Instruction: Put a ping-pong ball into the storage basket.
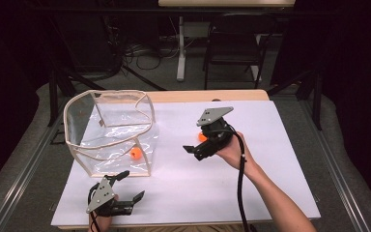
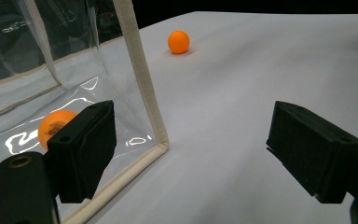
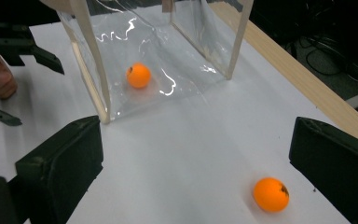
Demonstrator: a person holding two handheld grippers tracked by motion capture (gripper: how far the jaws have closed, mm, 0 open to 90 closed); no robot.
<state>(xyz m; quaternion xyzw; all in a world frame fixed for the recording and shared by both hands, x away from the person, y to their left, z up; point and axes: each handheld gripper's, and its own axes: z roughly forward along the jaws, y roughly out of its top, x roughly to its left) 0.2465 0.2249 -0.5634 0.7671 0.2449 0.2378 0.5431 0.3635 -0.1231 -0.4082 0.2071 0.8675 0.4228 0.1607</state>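
Ball one (image 3: 138,75) sits inside the bag (image 1: 79,145); my right tongs (image 3: 193,161), jaws wide, hover over the second ball (image 3: 271,194) beside it, left tongs (image 1: 127,186) wide.

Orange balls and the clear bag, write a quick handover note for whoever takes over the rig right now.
Left gripper: open, holding nothing, near the table's front edge by the clear bag.
Right gripper: open, holding nothing, jaws either side of the loose orange ball on the white table, not yet touching it.
Done: one orange ball lies inside the bag.
Left: probably close on the loose ball and drop it into the bag.
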